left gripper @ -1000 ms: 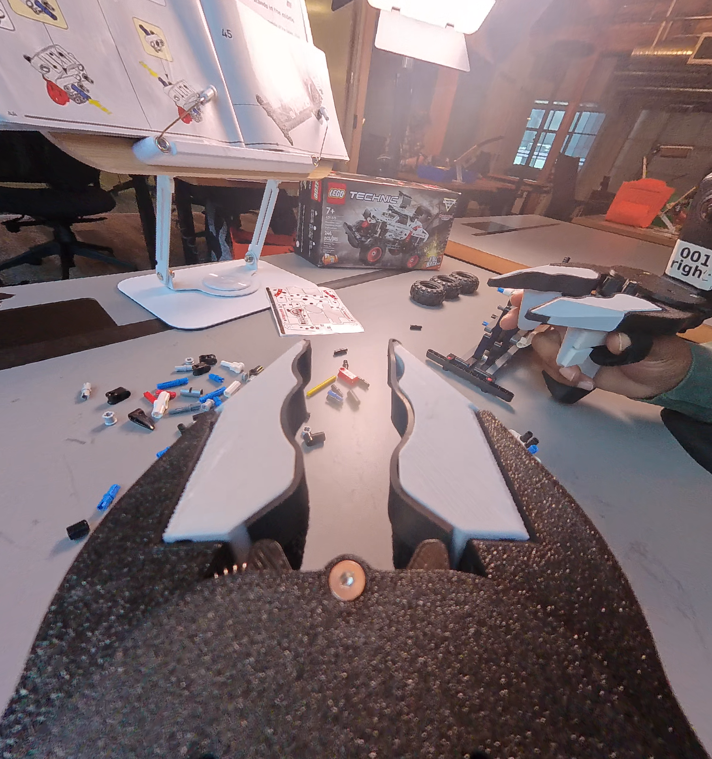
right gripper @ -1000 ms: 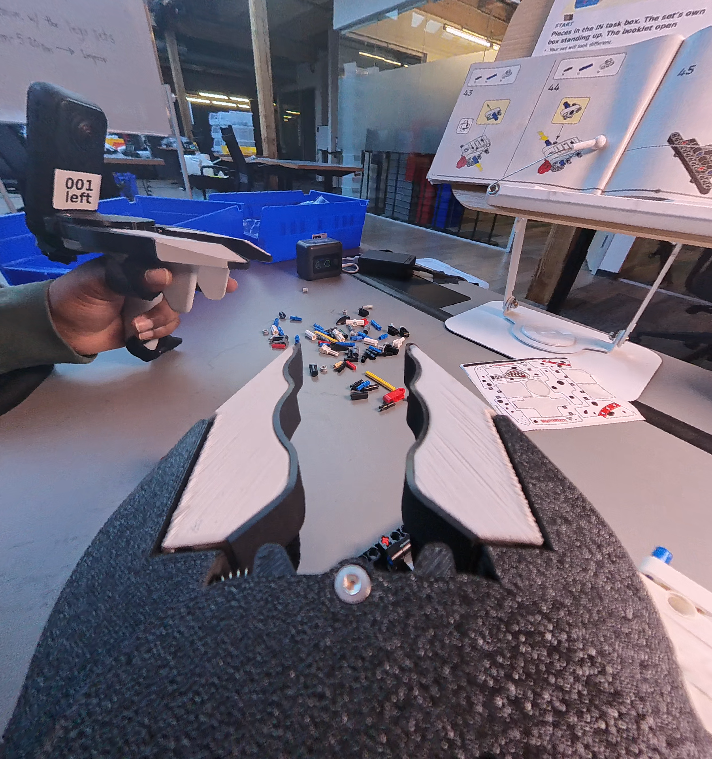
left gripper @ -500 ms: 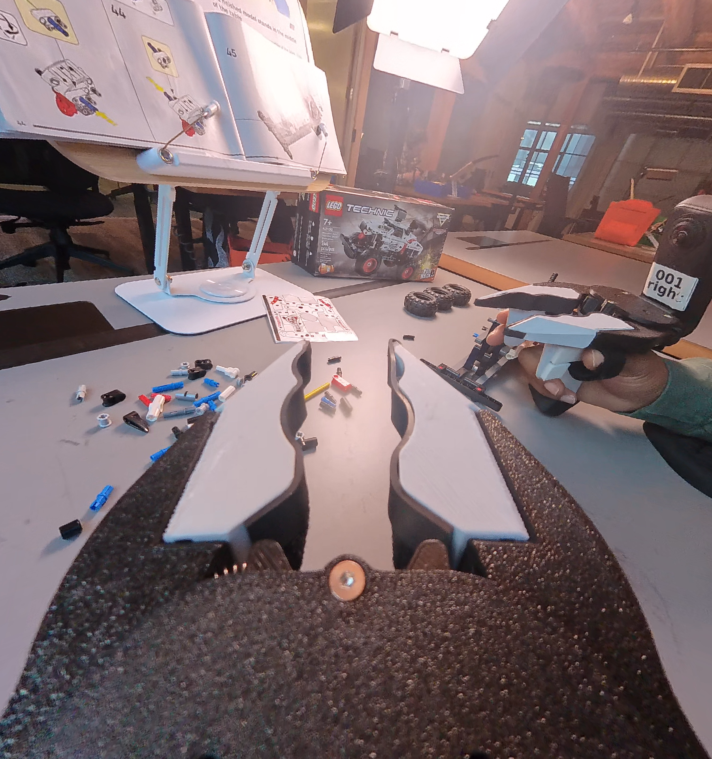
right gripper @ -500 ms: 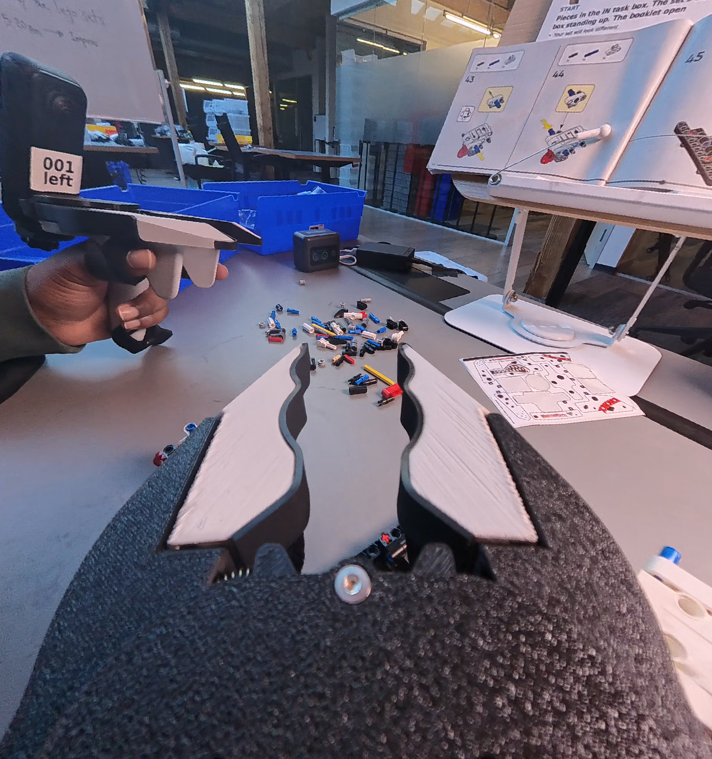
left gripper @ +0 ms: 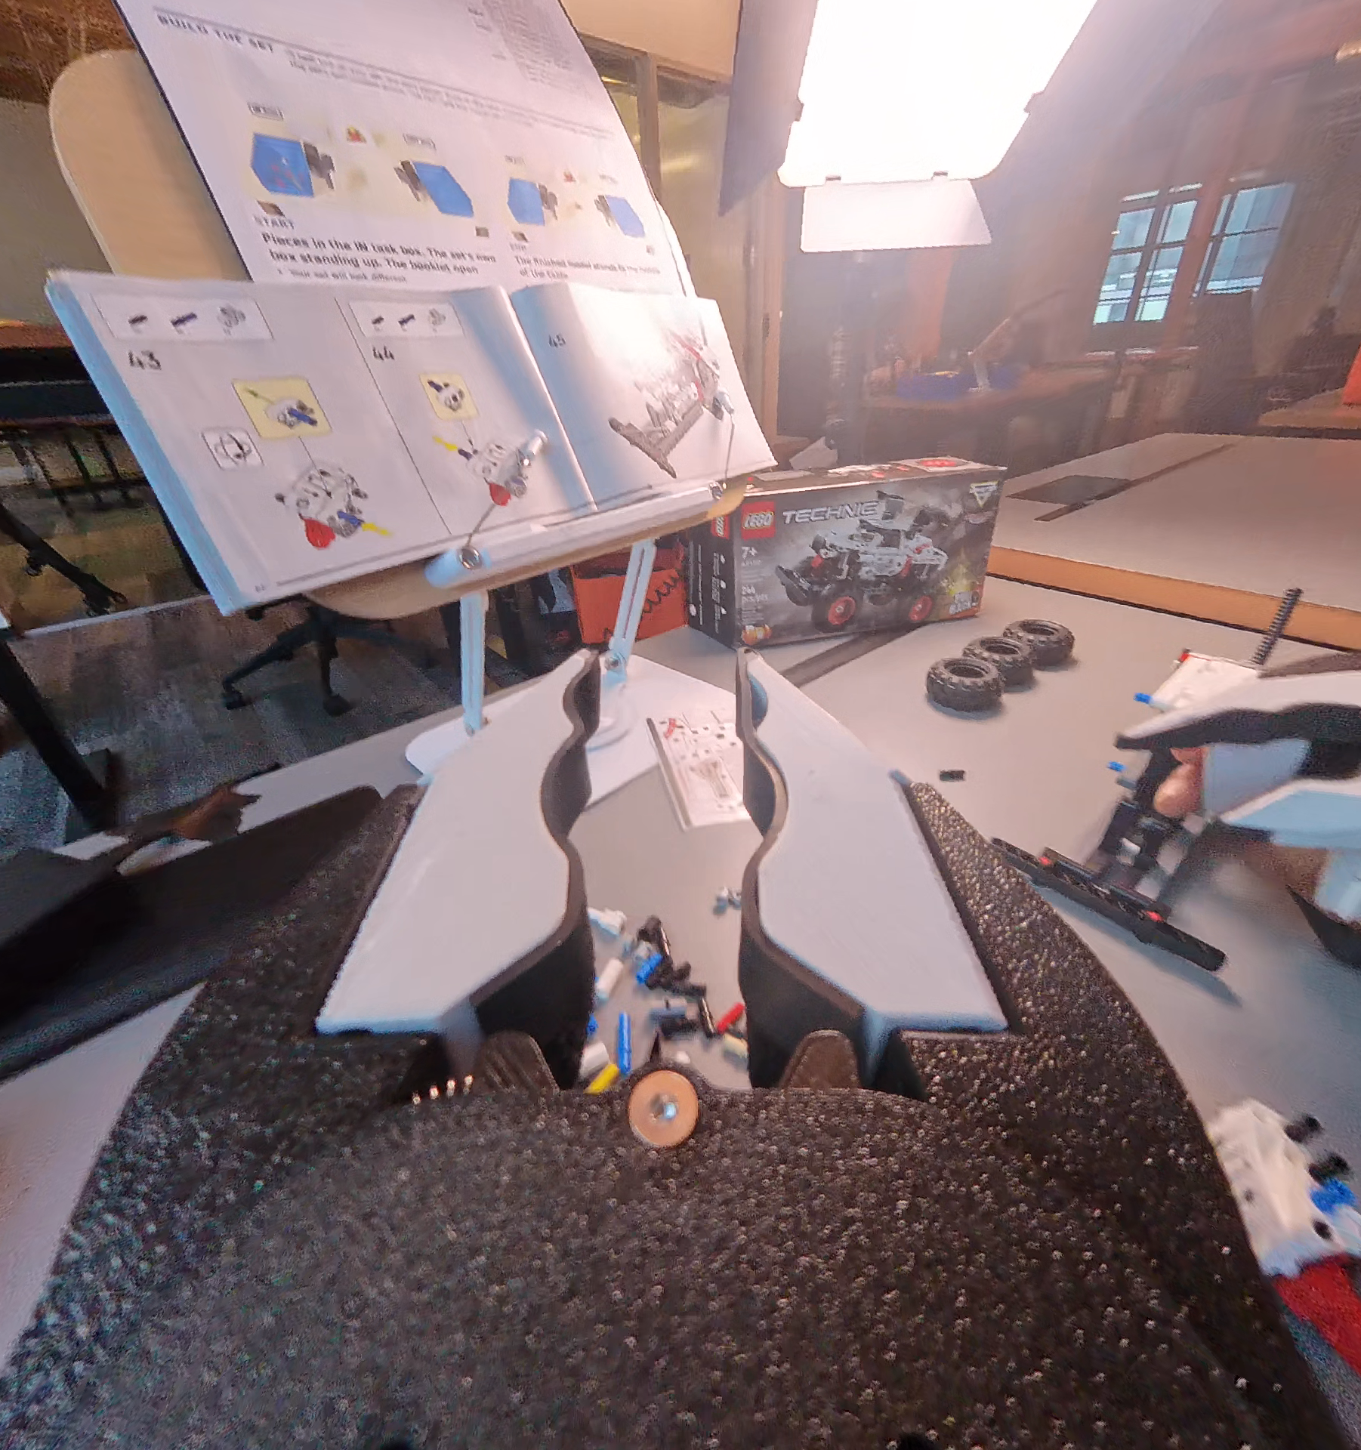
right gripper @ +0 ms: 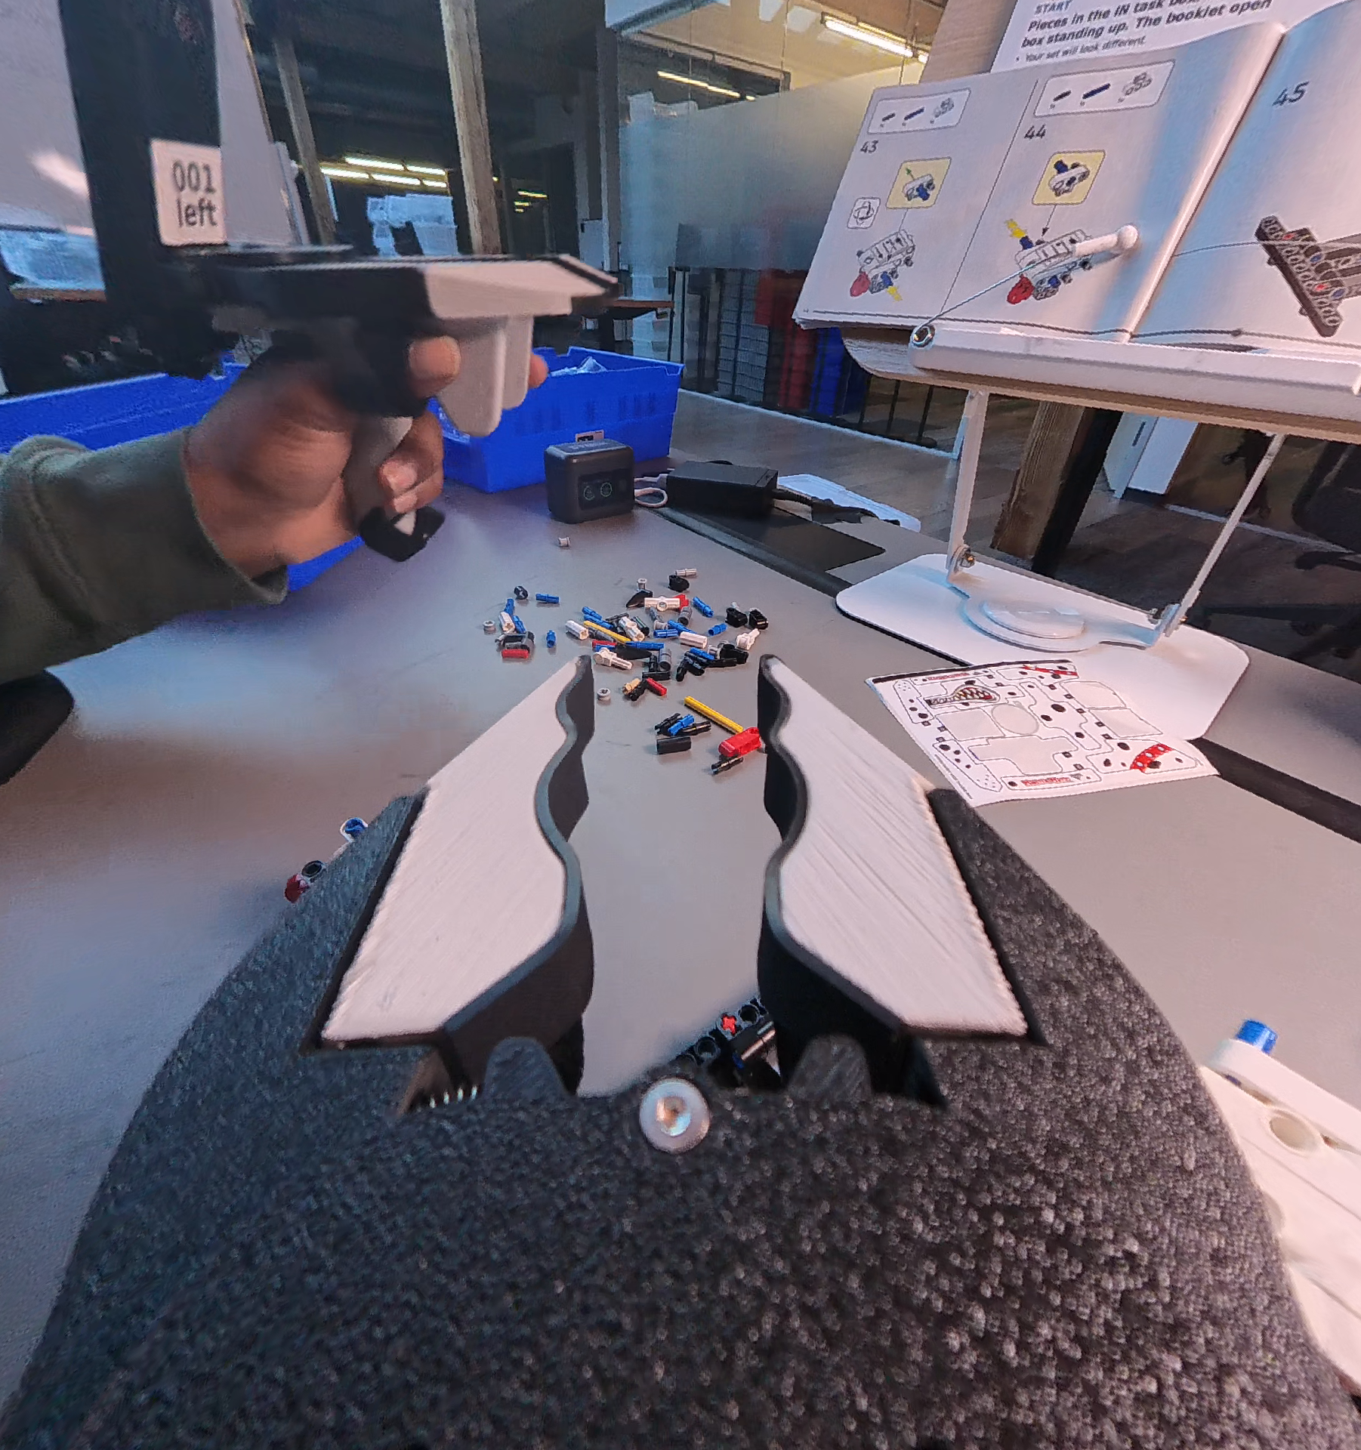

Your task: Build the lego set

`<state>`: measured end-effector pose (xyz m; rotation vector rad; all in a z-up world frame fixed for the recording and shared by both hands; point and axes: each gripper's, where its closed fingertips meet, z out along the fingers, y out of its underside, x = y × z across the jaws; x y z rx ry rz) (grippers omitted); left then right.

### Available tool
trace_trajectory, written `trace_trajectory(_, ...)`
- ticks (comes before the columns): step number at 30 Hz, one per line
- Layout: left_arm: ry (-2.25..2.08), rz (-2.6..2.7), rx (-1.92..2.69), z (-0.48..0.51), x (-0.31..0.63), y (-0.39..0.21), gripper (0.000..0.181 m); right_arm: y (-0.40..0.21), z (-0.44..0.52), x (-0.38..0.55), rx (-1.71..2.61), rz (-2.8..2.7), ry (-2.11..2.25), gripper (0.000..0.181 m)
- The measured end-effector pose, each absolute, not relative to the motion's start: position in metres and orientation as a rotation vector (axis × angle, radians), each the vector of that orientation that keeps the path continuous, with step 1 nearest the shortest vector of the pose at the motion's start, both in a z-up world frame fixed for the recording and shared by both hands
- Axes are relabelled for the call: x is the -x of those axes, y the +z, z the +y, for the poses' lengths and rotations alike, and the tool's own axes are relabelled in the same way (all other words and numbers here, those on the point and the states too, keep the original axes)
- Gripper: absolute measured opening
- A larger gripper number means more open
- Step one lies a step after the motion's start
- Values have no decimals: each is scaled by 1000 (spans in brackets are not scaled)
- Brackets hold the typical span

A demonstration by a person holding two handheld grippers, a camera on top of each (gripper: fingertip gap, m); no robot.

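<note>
My left gripper (left gripper: 665, 683) is open and empty, raised above a scatter of small loose Lego pieces (left gripper: 662, 989) that shows low between its fingers. In the right wrist view the left gripper (right gripper: 599, 286) hangs in a hand over the table, left of the same pile (right gripper: 646, 635). My right gripper (right gripper: 675, 675) is open and empty, pointing at the pile. A black frame assembly (left gripper: 1117, 887) lies under the right gripper (left gripper: 1172, 777); a bit of it shows at that gripper's base (right gripper: 732, 1036). A white, red and blue sub-assembly (left gripper: 1305, 1208) lies at lower right.
The open instruction booklet (left gripper: 426, 408) stands on a white stand, with a sticker sheet (right gripper: 1030, 730) by its base. The set box (left gripper: 842, 549) and three black tyres (left gripper: 999, 659) are farther back. Blue bins (right gripper: 567, 408), a small black box (right gripper: 589, 490) and an adapter (right gripper: 720, 486) sit behind the pile.
My left gripper has risen, tilted up and moved forward over the loose pieces, which now show low between its fingers. My right gripper has barely moved. Both stay open.
</note>
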<state>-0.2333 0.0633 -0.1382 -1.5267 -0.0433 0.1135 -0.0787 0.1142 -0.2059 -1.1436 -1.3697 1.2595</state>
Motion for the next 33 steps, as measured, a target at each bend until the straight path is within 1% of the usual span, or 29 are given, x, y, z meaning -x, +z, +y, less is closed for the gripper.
trace_trajectory(6, 196, -28, 1501, 126, 266, -100, 29, -208, 112, 78, 1121, -1399, 1226, 35)
trace_trajectory(15, 318, -63, 1575, 216, 328, -75, 15, -212, 110, 78, 1101, -1435, 1234, 27)
trace_trajectory(18, 341, -83, 1648, 235, 347, -85, 15, -213, 108, 79, 1100, -1455, 1254, 26)
trace_trajectory(22, 303, -22, 1736, 250, 342, -108, 24, -212, 106, 77, 1092, -1464, 1274, 25)
trace_trajectory(23, 314, -2, 1750, 251, 340, -112, 22, -212, 106, 77, 1092, -1468, 1277, 24)
trace_trajectory(24, 316, 35, 1763, 253, 335, -116, 12, -213, 105, 77, 1092, -1473, 1280, 24)
trace_trajectory(26, 355, 91, 1788, 256, 329, -122, 7, -214, 104, 78, 1093, -1483, 1281, 24)
trace_trajectory(27, 389, 119, 1803, 257, 329, -124, 1, -214, 104, 77, 1091, -1487, 1280, 24)
trace_trajectory(33, 488, 286, 1869, 257, 323, -133, 1, -217, 99, 78, 1072, -1518, 1264, 24)
